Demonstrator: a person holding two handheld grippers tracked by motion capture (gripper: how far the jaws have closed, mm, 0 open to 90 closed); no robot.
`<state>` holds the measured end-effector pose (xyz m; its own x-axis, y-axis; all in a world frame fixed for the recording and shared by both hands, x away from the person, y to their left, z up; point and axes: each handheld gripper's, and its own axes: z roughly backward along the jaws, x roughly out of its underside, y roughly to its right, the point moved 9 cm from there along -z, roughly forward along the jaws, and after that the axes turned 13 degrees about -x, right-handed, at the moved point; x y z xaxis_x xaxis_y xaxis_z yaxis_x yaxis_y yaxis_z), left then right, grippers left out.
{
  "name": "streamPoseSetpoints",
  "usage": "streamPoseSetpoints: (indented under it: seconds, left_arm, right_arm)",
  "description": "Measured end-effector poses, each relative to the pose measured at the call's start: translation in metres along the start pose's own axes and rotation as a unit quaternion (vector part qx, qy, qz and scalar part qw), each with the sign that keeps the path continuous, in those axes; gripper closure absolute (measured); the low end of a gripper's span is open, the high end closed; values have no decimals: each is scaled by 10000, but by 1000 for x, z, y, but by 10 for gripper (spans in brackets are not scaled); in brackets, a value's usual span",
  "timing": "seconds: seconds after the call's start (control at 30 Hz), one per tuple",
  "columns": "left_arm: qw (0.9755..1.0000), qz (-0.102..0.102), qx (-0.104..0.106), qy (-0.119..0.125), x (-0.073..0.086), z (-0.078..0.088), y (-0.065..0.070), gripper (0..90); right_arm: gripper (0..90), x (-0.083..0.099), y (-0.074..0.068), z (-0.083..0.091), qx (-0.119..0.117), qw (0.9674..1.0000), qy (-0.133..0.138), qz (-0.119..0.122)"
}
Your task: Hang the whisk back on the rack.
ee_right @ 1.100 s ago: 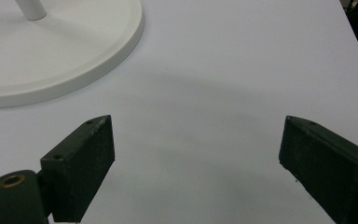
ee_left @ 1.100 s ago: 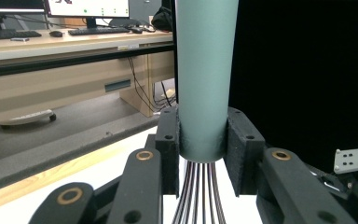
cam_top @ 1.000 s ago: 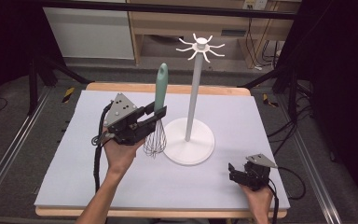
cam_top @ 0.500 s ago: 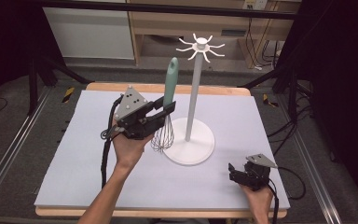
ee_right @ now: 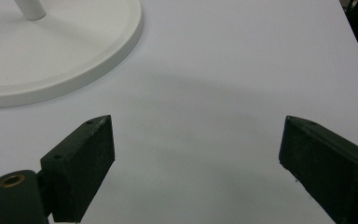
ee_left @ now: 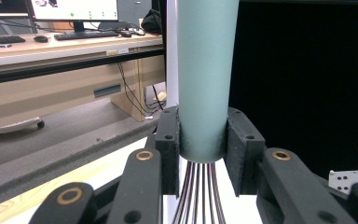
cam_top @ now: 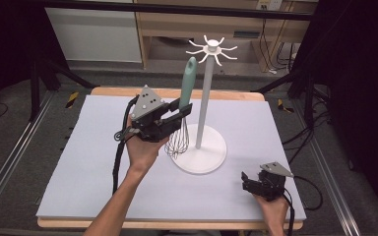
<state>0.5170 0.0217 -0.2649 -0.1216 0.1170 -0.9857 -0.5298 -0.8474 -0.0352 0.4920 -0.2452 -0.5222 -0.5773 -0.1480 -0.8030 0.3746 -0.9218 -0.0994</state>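
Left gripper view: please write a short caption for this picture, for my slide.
Left gripper clamps the green handle of a whisk, wires hanging below, beside the white stand pole.

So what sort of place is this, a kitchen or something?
More likely a lab or workshop: a plain table with handheld grippers, cables on the floor beyond it, and a desk with a keyboard and monitor behind.

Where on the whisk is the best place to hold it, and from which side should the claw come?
Grip the whisk on its thick teal handle just above the wires, coming level from the side away from the white stand. The handle is round and upright; the left claw holds it there.
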Motion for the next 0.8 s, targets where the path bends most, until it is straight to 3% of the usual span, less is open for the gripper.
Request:
streamPoseSetpoints:
  seconds: [0.8]
  left_arm:
    - [9999, -63, -38, -125, -5, -13, 4, 684]
  right_arm:
    - [108, 0, 1, 0, 4, 10000, 14, -12]
